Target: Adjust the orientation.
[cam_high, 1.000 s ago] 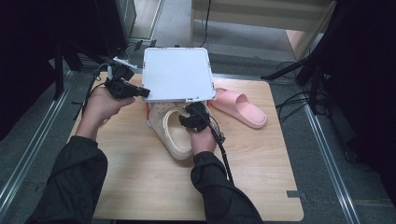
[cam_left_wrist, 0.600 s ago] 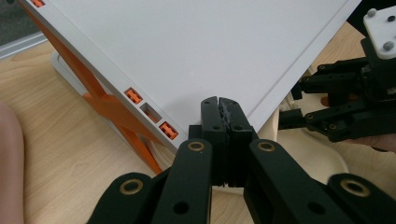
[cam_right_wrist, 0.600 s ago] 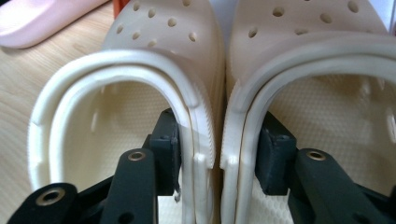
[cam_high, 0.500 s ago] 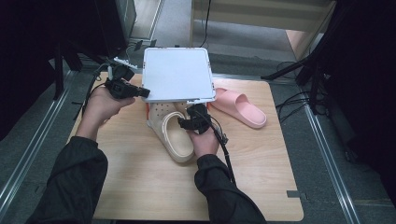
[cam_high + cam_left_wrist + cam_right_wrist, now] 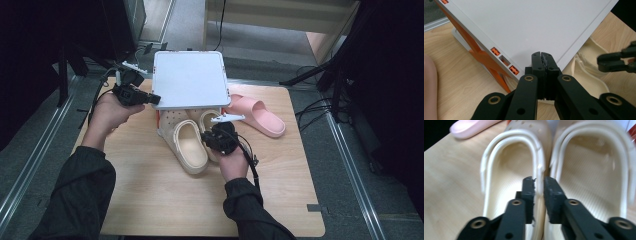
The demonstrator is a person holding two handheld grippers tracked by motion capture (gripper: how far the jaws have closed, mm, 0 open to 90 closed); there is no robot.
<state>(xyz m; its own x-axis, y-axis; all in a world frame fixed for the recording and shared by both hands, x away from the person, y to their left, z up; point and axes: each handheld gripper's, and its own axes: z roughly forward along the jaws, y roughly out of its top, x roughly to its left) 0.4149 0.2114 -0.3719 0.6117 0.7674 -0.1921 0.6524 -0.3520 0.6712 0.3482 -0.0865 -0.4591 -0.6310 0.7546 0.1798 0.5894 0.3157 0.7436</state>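
Left hand-held gripper (image 5: 154, 99) clamped lid (image 5: 190, 80) edge, tilted above clogs (image 5: 186, 141) on bench (image 5: 150, 195). Right hand-held gripper (image 5: 538, 182) just closing on clog rim. Risk: thin rim slips, clog drops.

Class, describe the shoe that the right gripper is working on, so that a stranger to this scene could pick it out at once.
Start at the white box lid tilted above the far middle of the wooden table. Two cream clogs lie side by side just under its near edge, toes tucked beneath it. The one you want is the right-hand clog, nearer the pink slide; the right gripper straddles its side wall.
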